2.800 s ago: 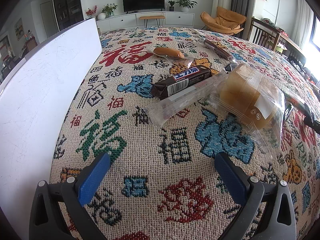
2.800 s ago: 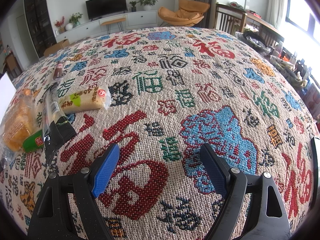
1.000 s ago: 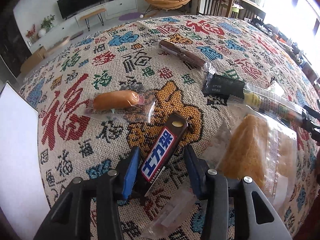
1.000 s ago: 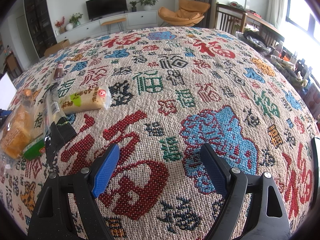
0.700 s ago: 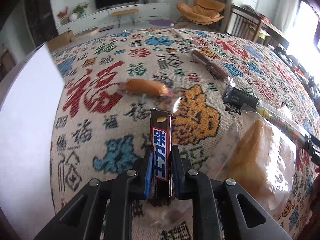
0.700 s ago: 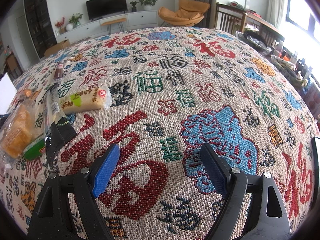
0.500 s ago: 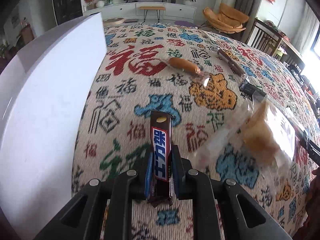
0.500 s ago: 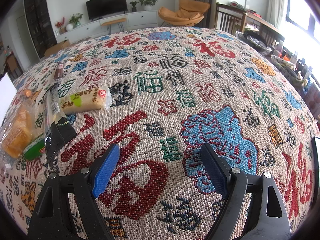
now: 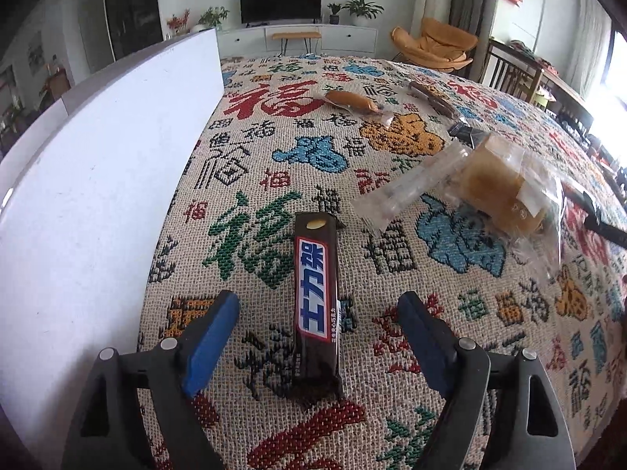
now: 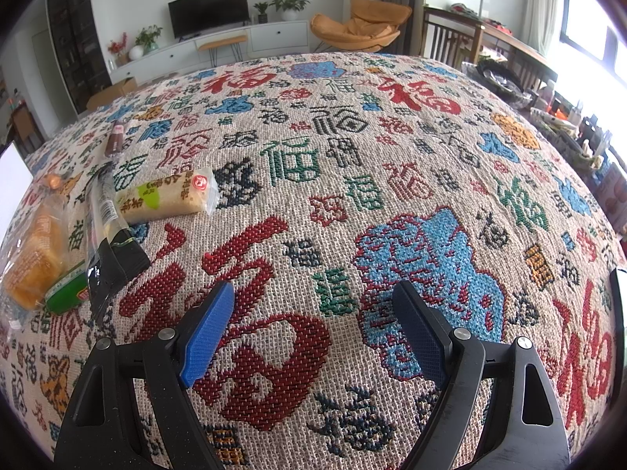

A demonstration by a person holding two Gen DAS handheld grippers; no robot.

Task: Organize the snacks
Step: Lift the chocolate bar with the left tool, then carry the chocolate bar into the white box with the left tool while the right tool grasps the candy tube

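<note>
- A table covered in a woven cloth (image 9: pixel 274 180) with red, green, blue and black Chinese characters fills both views; a living room with a television, plants and an orange chair lies behind it.
- A white flat-sided box (image 9: pixel 98 196) runs along the left edge of the left wrist view, its wall standing on the cloth just left of the left gripper (image 9: pixel 317 313). Its inside cannot be seen.
- The left gripper has just been opening; its blue pads (image 9: pixel 211 340) stand apart from the chocolate bar (image 9: pixel 316 297) on both sides, so the bar is released and lies on the cloth between them.
- The chocolate bar is dark brown with a blue, white and red label. Its long axis runs straight away from the camera, parallel to the box wall, with the near end between the fingers.
- To the right, well apart from the bar, a clear bag holds a golden cake (image 9: pixel 497 188).
- Farther back lie a wrapped sausage (image 9: pixel 350 101) and a thin brown stick snack (image 9: pixel 431 98).
- The right gripper (image 10: pixel 313 325) hangs wide open over bare cloth, with nothing between its pads.
- At the left of the right wrist view sit a rice cake pack (image 10: pixel 168 196) with a green label, a long pack with a black end (image 10: pixel 113 250), and the cake bag.
</note>
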